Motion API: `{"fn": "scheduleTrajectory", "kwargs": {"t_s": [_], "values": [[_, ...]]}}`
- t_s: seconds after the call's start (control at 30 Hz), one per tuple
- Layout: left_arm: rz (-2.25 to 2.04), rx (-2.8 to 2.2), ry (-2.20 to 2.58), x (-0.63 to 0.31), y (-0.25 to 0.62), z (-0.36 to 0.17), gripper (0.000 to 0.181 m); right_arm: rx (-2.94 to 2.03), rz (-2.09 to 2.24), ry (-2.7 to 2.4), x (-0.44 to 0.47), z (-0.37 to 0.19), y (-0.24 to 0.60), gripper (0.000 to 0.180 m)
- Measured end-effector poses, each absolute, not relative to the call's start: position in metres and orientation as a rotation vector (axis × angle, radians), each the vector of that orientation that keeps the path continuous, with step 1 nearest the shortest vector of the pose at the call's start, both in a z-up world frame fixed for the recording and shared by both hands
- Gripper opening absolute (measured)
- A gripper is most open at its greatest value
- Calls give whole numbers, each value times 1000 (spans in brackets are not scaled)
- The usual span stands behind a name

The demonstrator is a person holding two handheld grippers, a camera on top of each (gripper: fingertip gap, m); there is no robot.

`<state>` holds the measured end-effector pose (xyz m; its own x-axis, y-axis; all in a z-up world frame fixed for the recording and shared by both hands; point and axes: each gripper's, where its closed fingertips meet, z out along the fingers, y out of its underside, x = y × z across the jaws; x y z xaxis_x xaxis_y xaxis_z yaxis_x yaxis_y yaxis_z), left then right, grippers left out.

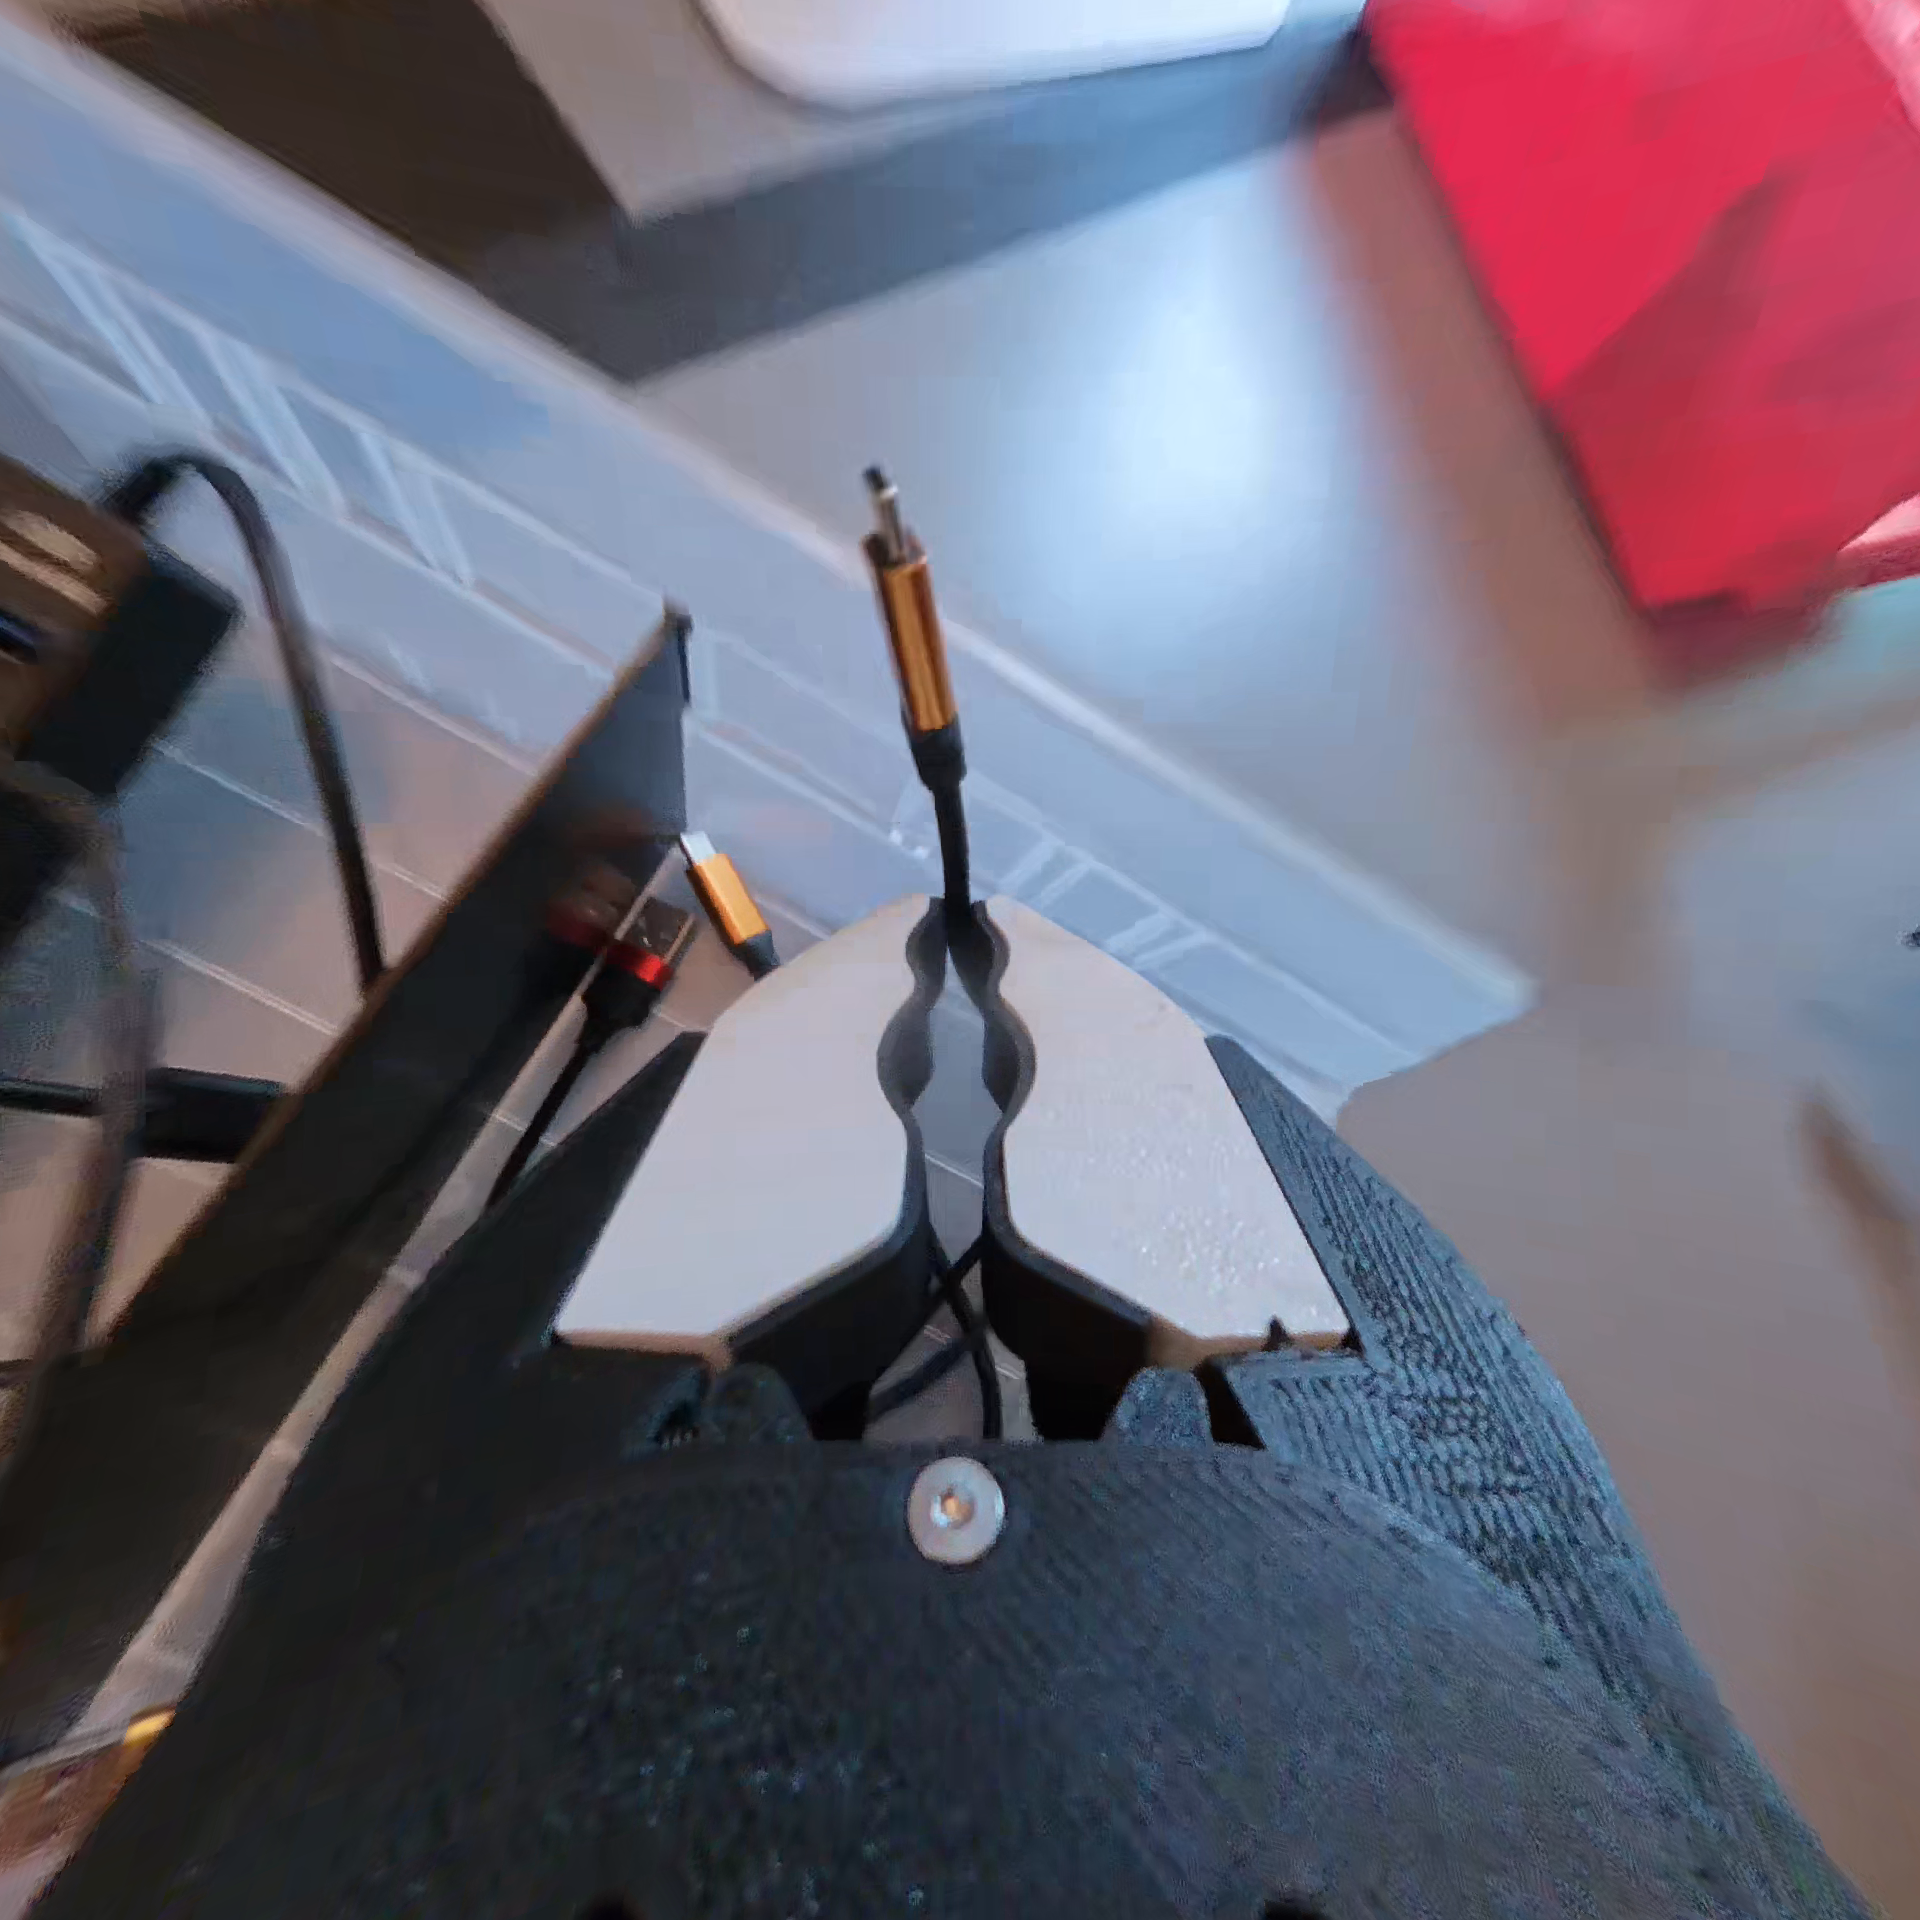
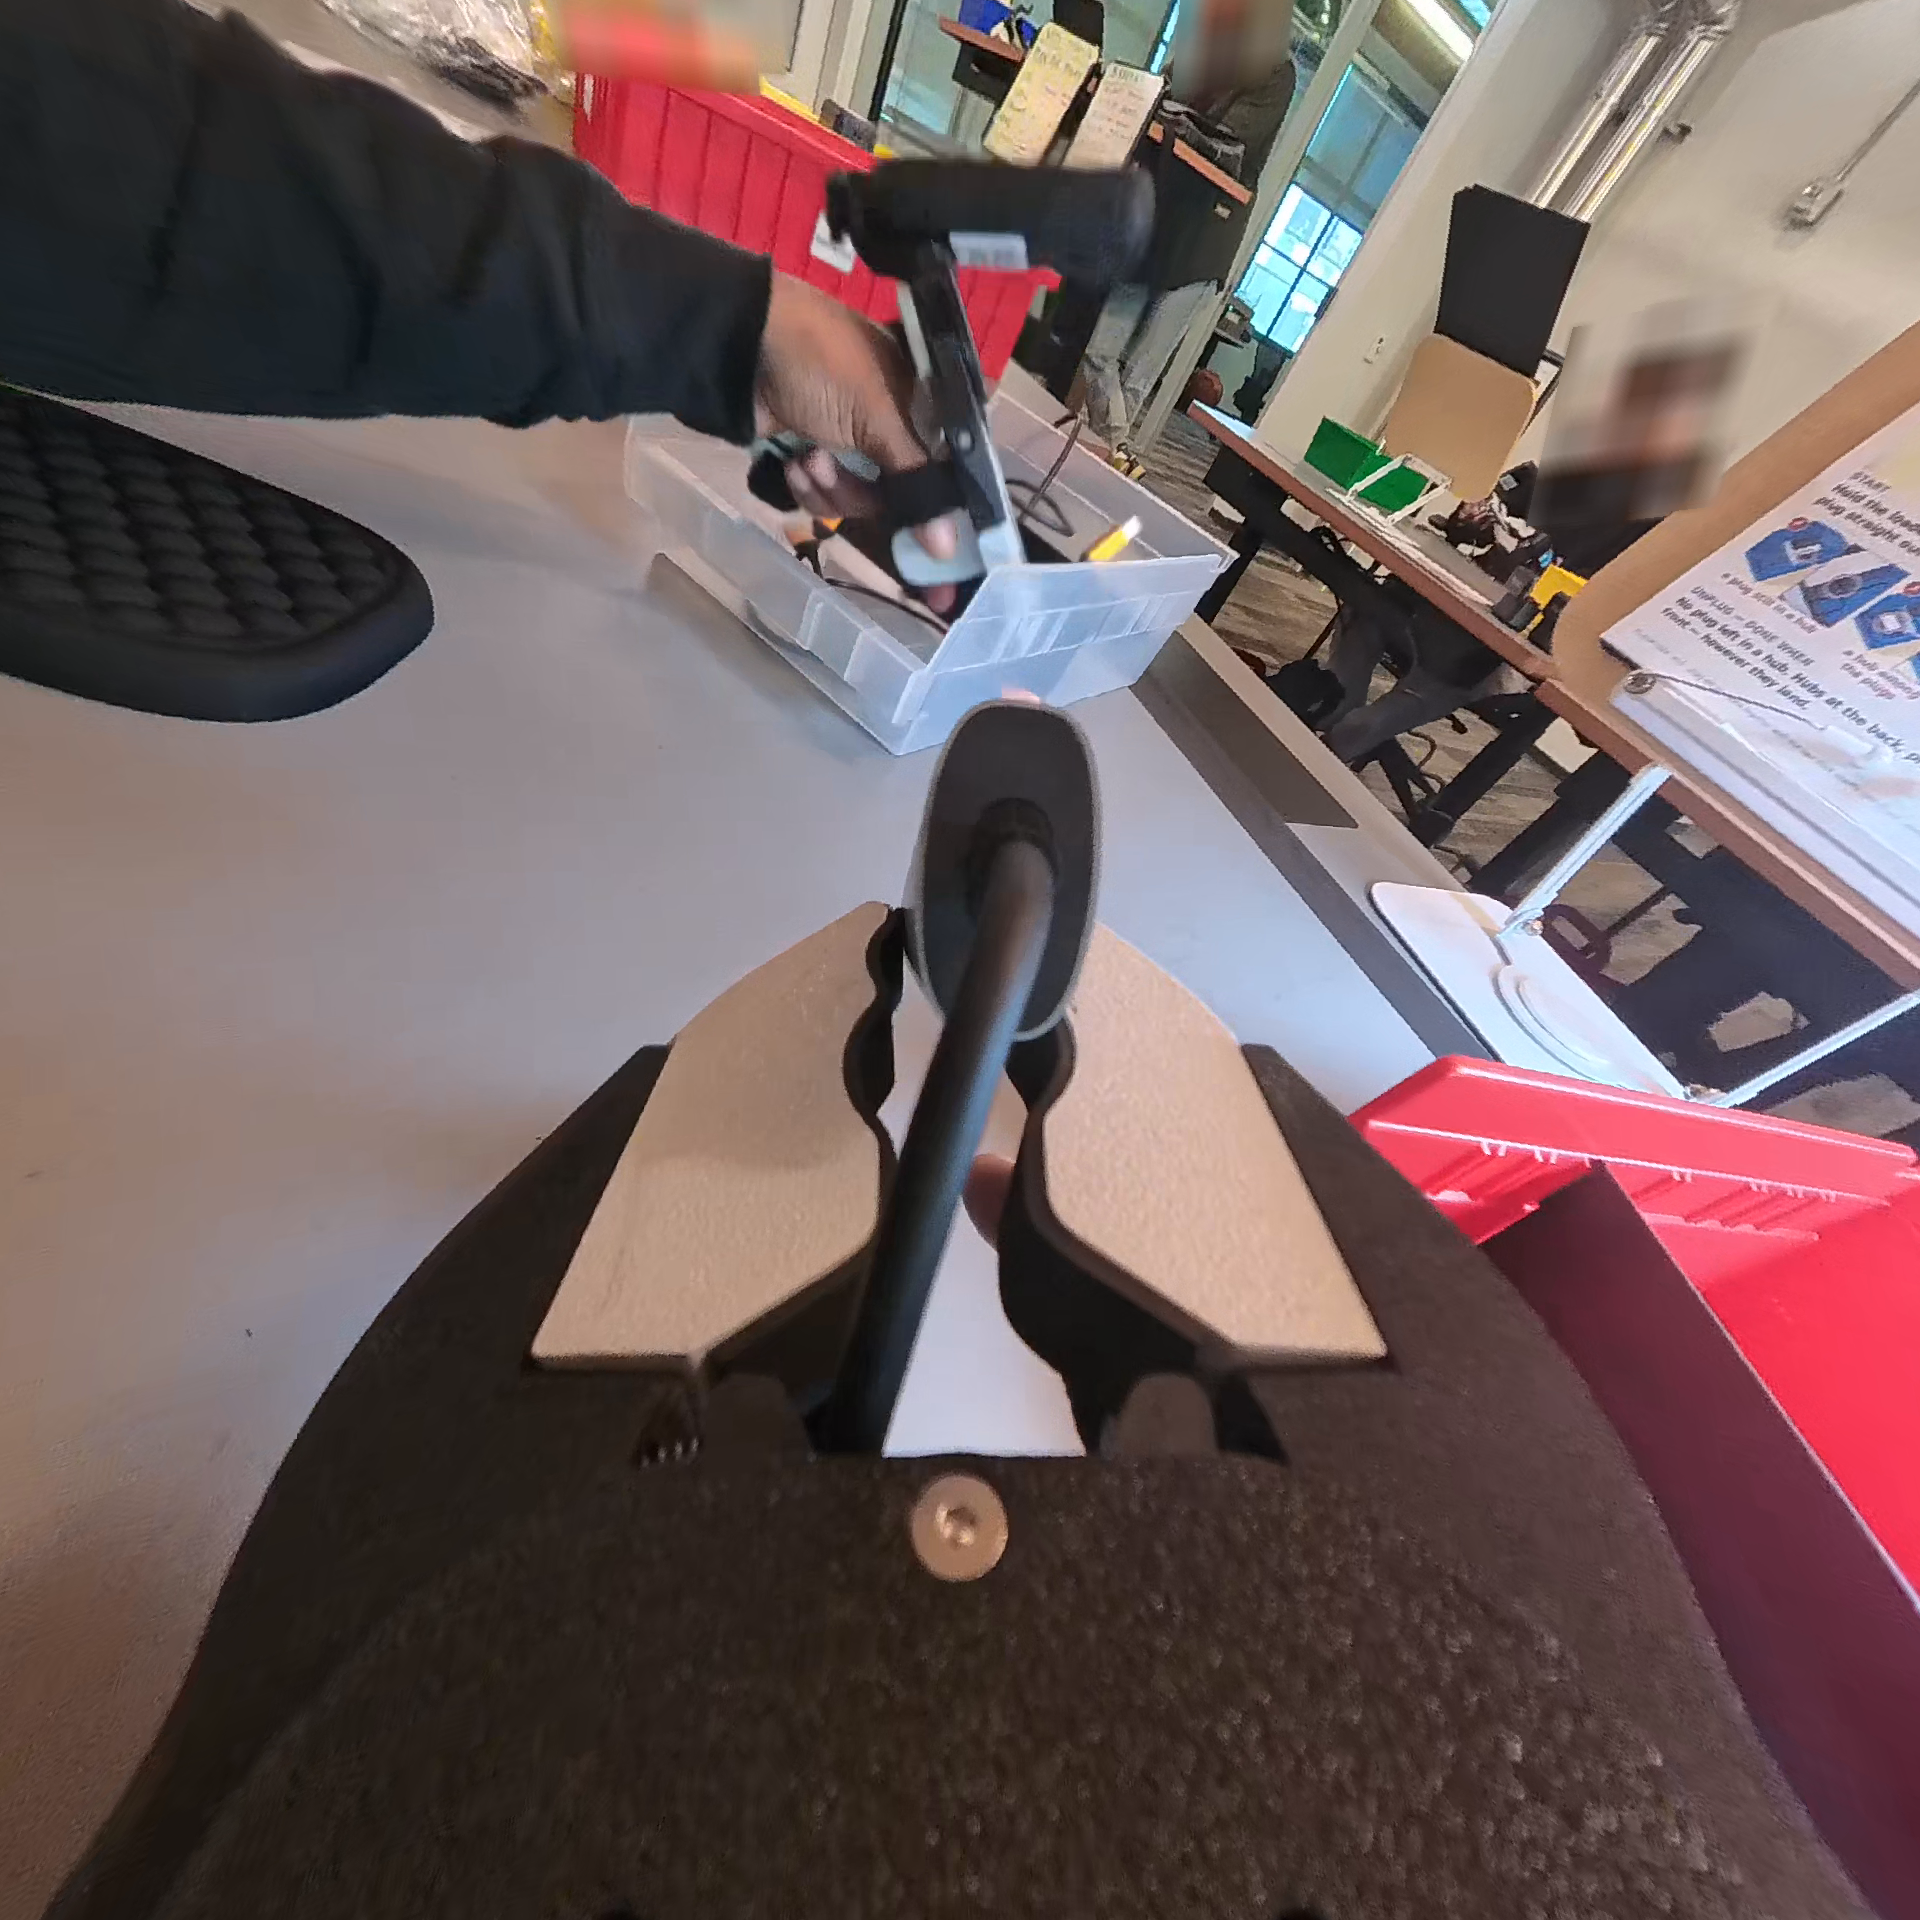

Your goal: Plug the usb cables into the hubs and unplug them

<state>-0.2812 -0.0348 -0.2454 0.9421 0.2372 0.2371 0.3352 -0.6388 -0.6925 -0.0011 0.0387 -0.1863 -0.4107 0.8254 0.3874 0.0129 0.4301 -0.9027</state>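
Observation:
My left gripper [image 1: 961,914] is shut on a black braided cable [image 1: 951,831]. Its orange plug [image 1: 914,644] sticks out past the fingertips, above a clear plastic box [image 1: 499,561]. A second orange plug [image 1: 727,899] and a red plug [image 1: 634,956] lie in the box. My right gripper [image 2: 982,935] is shut on a dark grey hub [image 2: 1003,831], seen end-on and held above the grey table [image 2: 416,883]. The hub's black cable [image 2: 935,1143] runs back between the fingers. The right wrist view also shows the left gripper [image 2: 966,540] over the clear box [image 2: 1039,634], with the orange plug [image 2: 1117,540].
A red bin [image 2: 1662,1174] stands close on my right and another [image 2: 727,156] behind the box. A black mesh pad [image 2: 156,582] lies at the left. An instruction sheet on a stand [image 2: 1787,623] is at the right, past the table edge [image 2: 1299,769]. A person's sleeve [image 2: 364,260] reaches across. Tip to tip, the grippers are about 30 cm apart.

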Motion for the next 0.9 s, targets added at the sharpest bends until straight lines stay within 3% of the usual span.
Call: {"fn": "scheduleTrajectory", "kwargs": {"t_s": [0.27,0.4,0.63,0.77,0.9], "values": [[-71,-1794,-7,-200,-44,-58,3,-745,1135,-1626,1,-162,53,18],[-238,-1611,154,-128,-43,-18,4,-773,1130,-1557,2,-153,68,18],[-623,-1562,225,-61,-44,-92,4,-812,1107,-1494,6,-147,88,17],[-742,-1755,251,-44,-65,-166,4,-811,1111,-1494,6,-146,90,17],[-704,-1934,284,-51,-100,-195,12,-812,1113,-1509,4,-150,89,18]]}}
